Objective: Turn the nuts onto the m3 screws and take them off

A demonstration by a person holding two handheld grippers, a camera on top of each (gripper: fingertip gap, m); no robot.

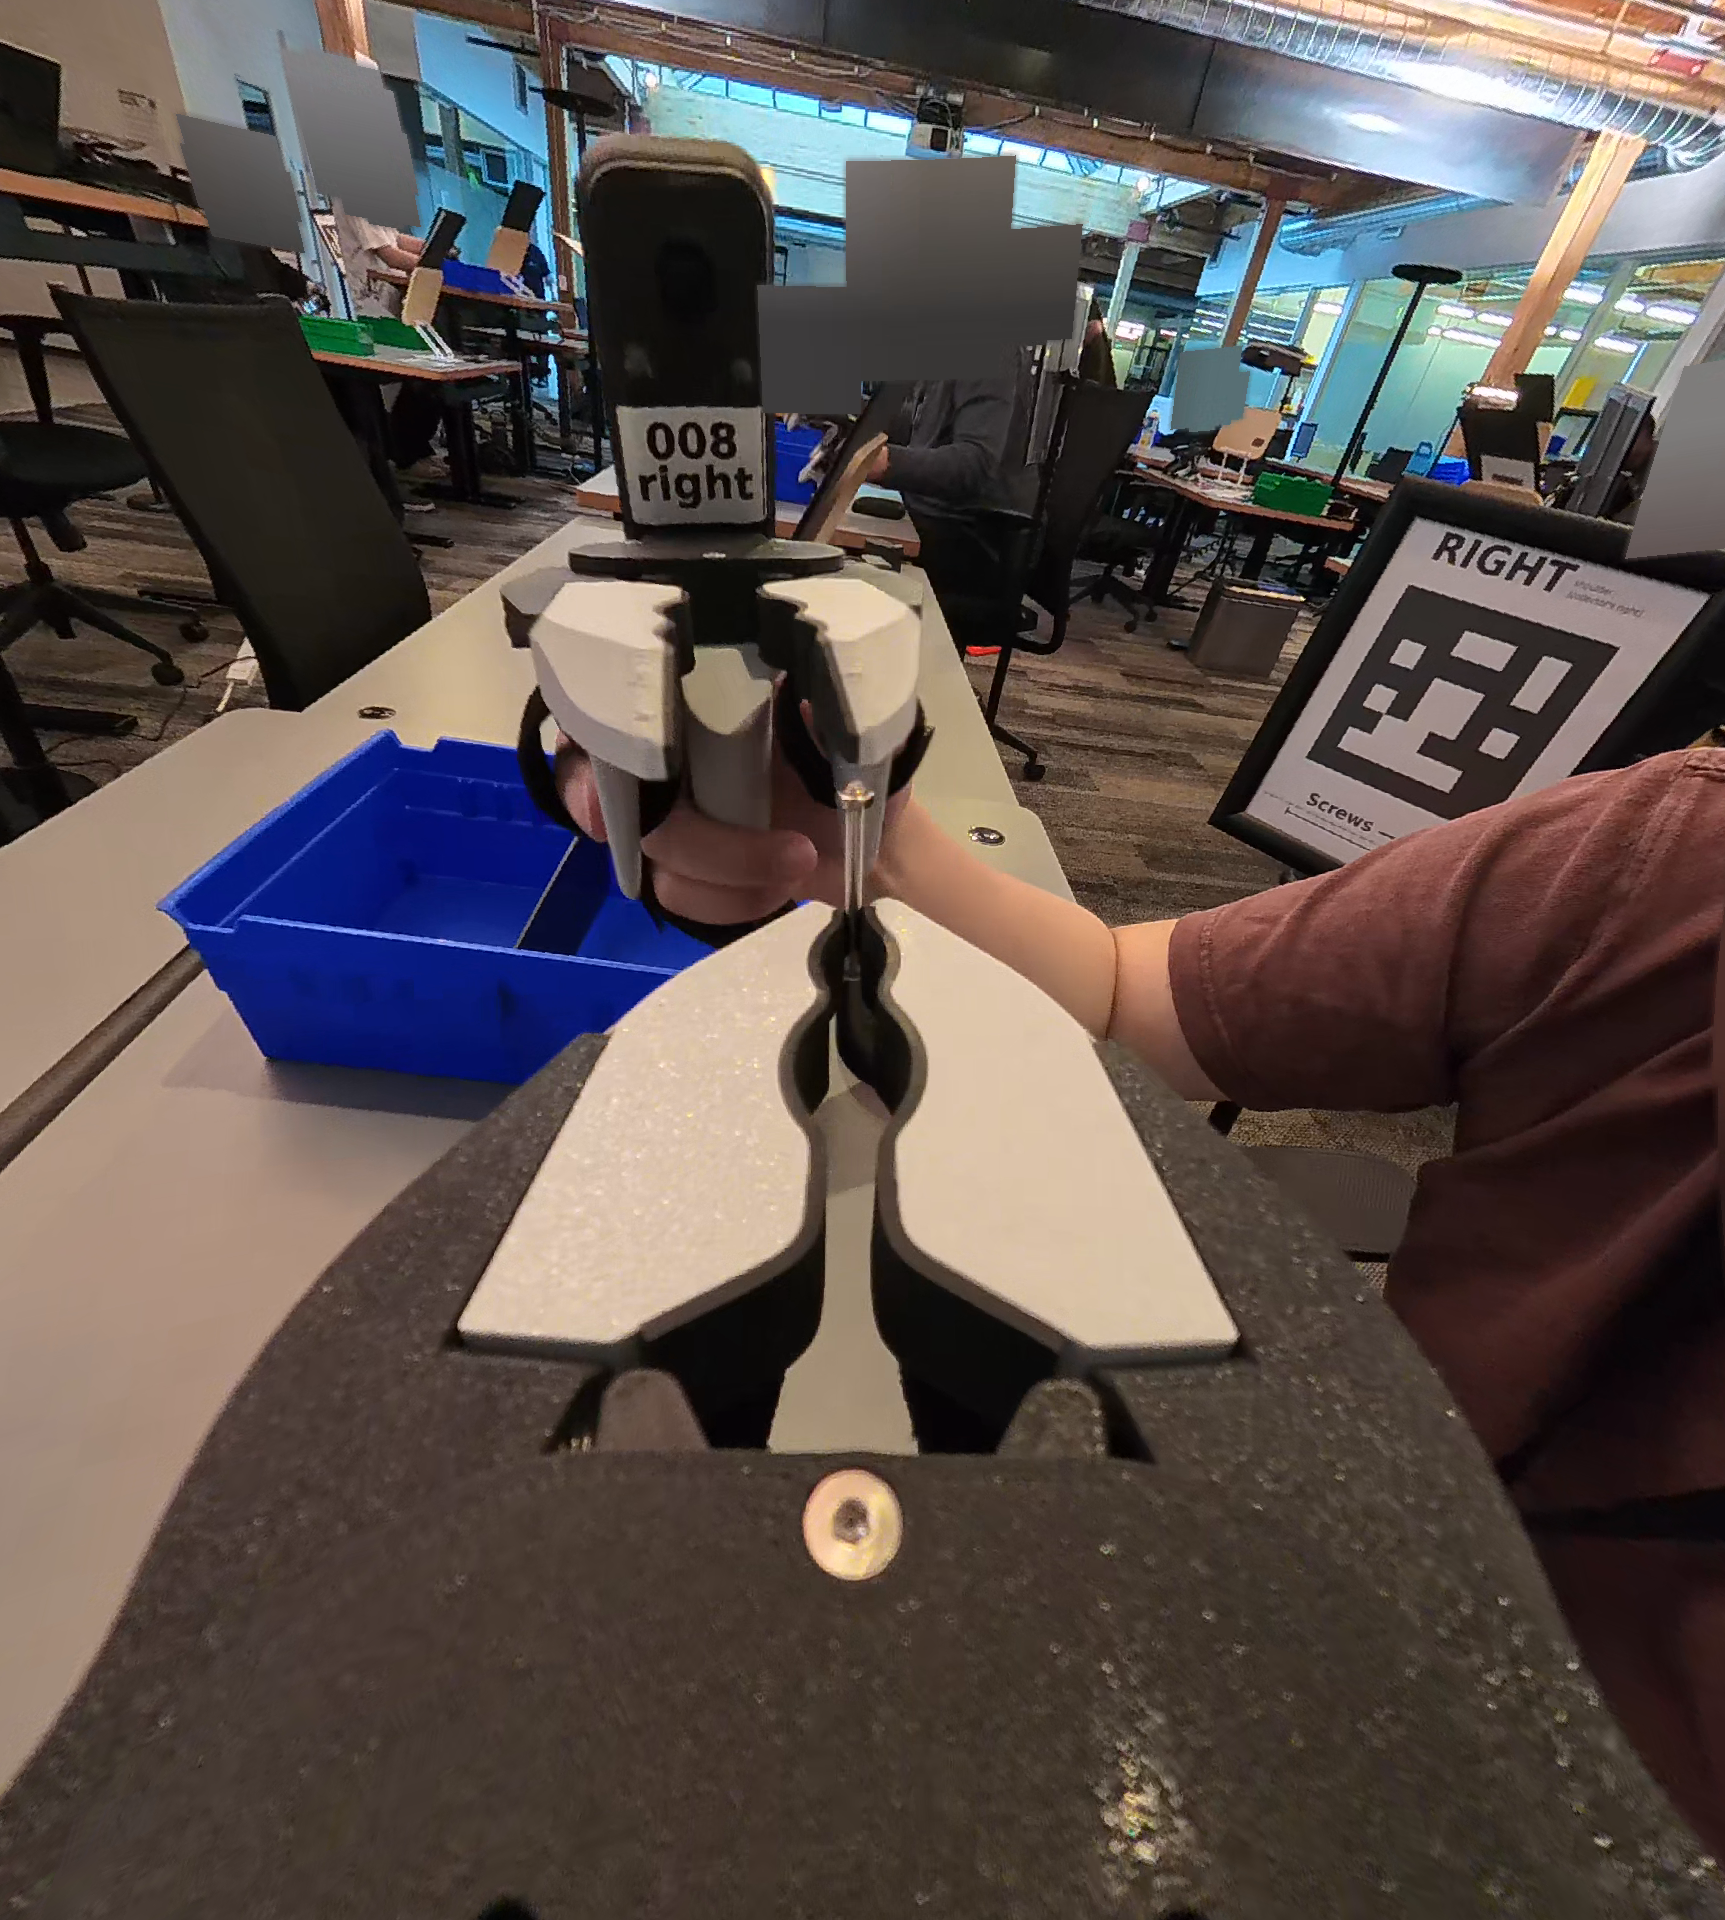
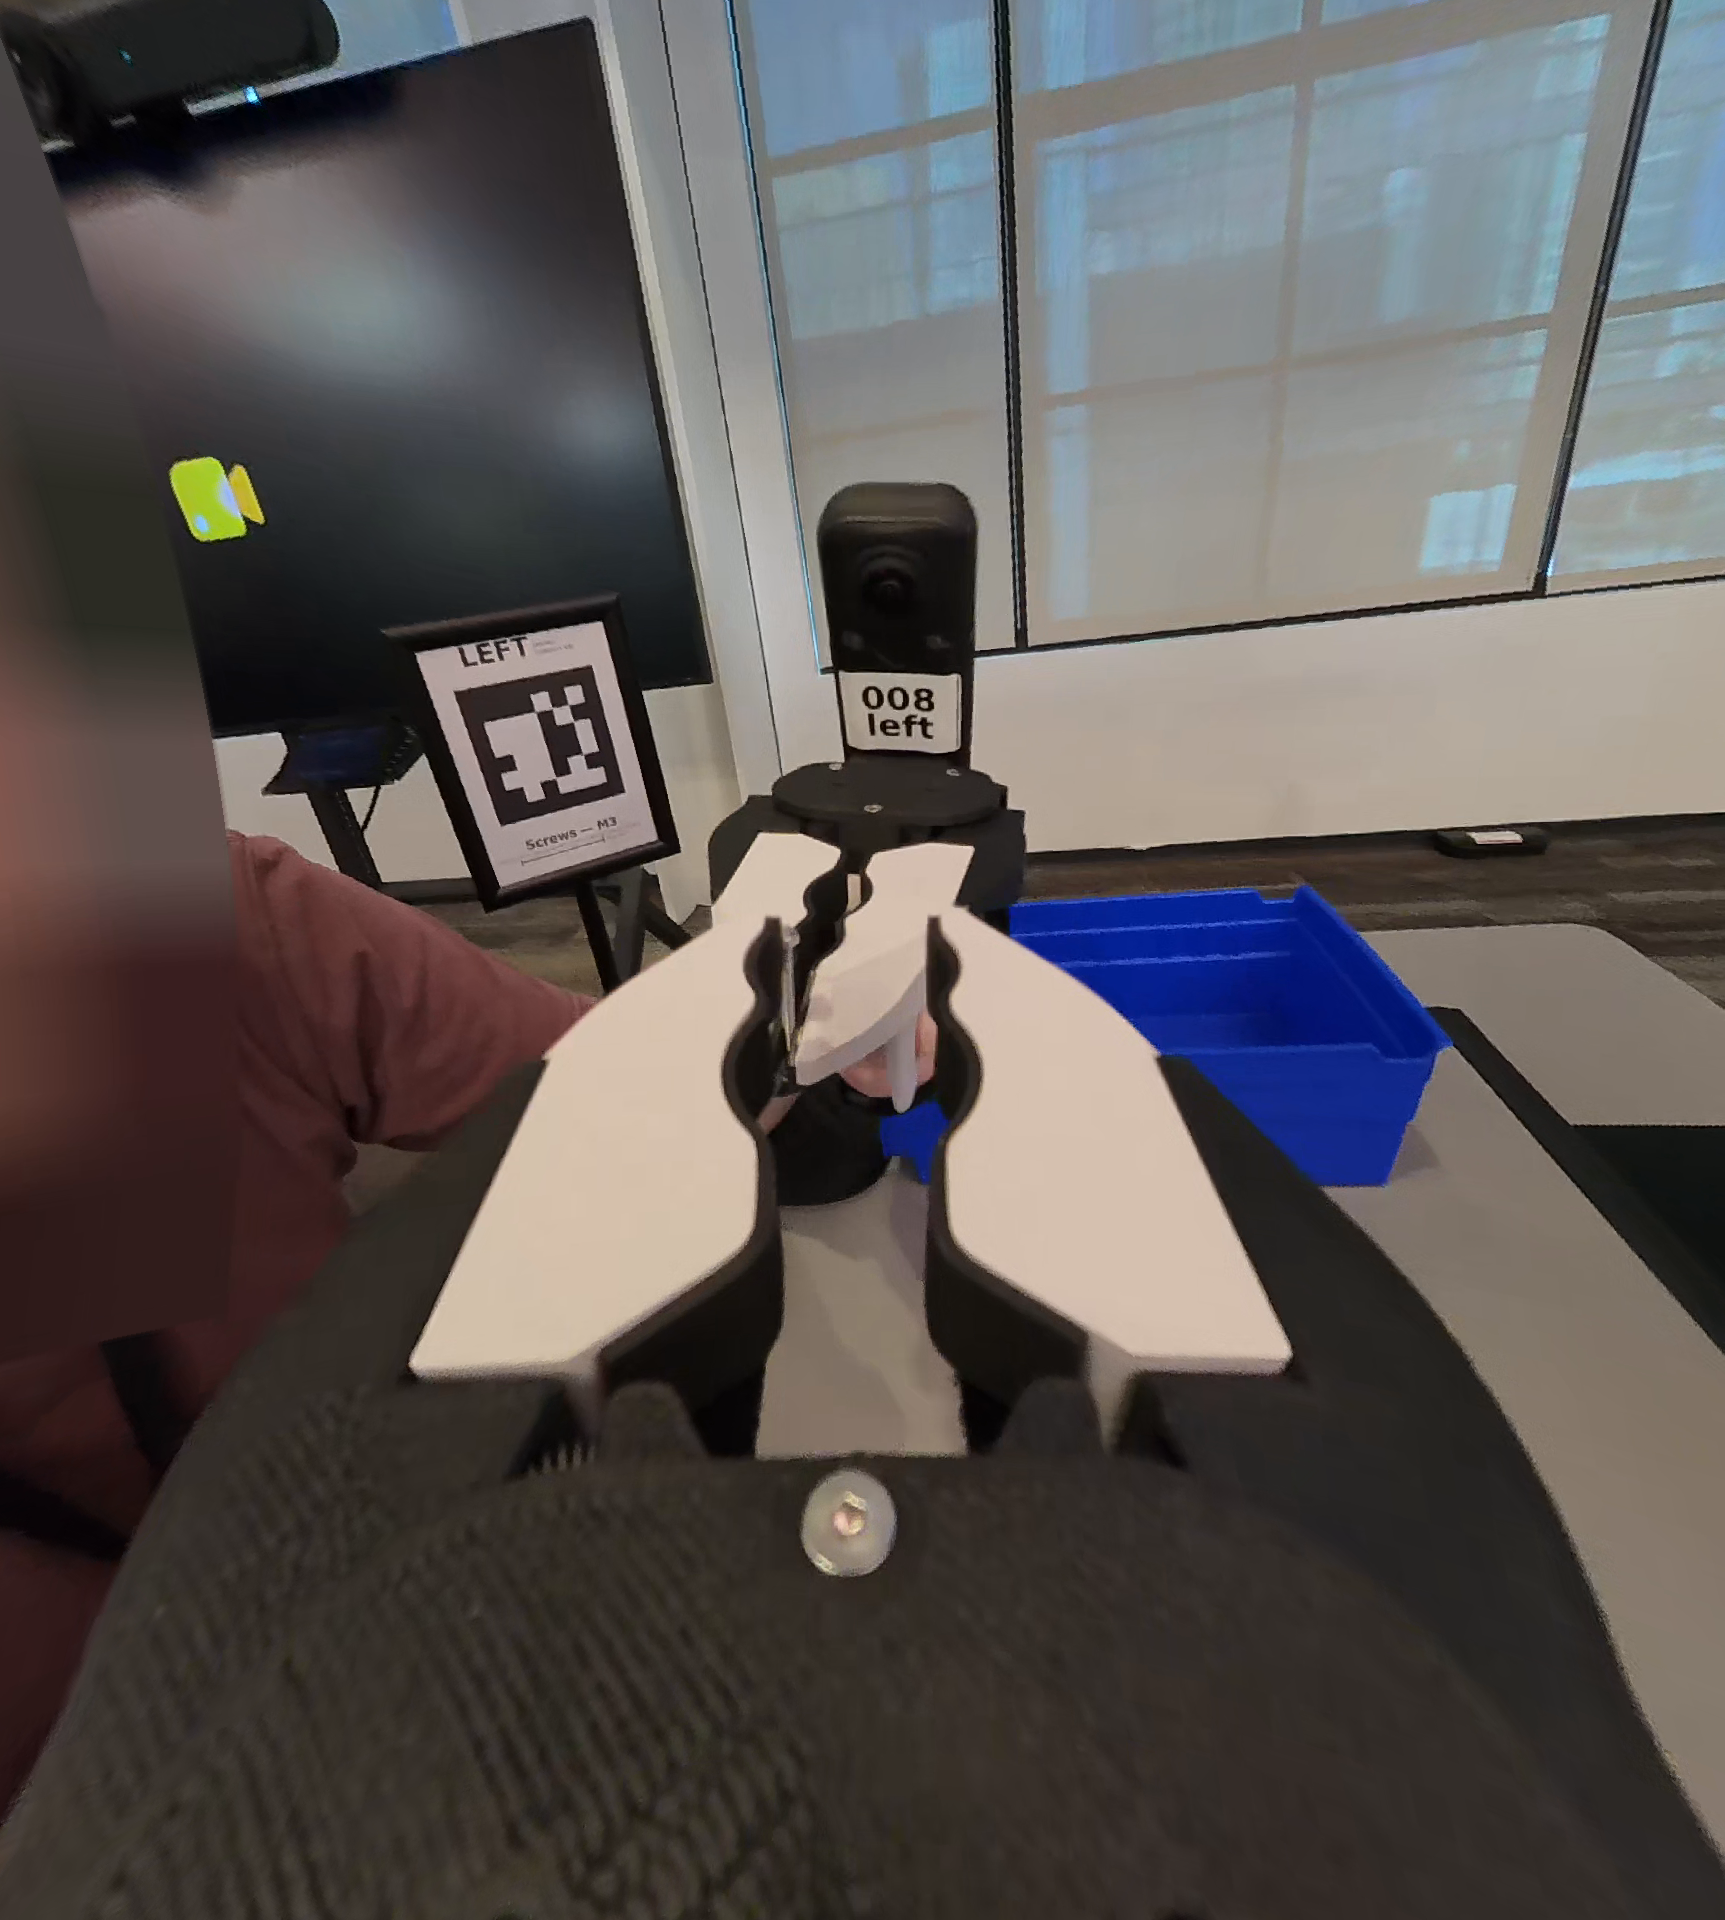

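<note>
We hold the left gripper [image 1: 850, 925] with its tips closed on the lower end of the thin screw [image 1: 853, 852]. The screw rises to a nut [image 1: 854, 798] at its top, beside one finger of the right gripper [image 1: 749, 831], whose fingers stand apart. A blue bin [image 1: 401, 925] sits on the grey table [image 1: 58, 1195].

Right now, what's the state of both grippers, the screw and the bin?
left gripper: shut on the screw
right gripper: open, one finger at the screw's far end
screw: clamped at its near end, sticking out past the left fingertips
blue bin: upright, nothing visible inside
</note>
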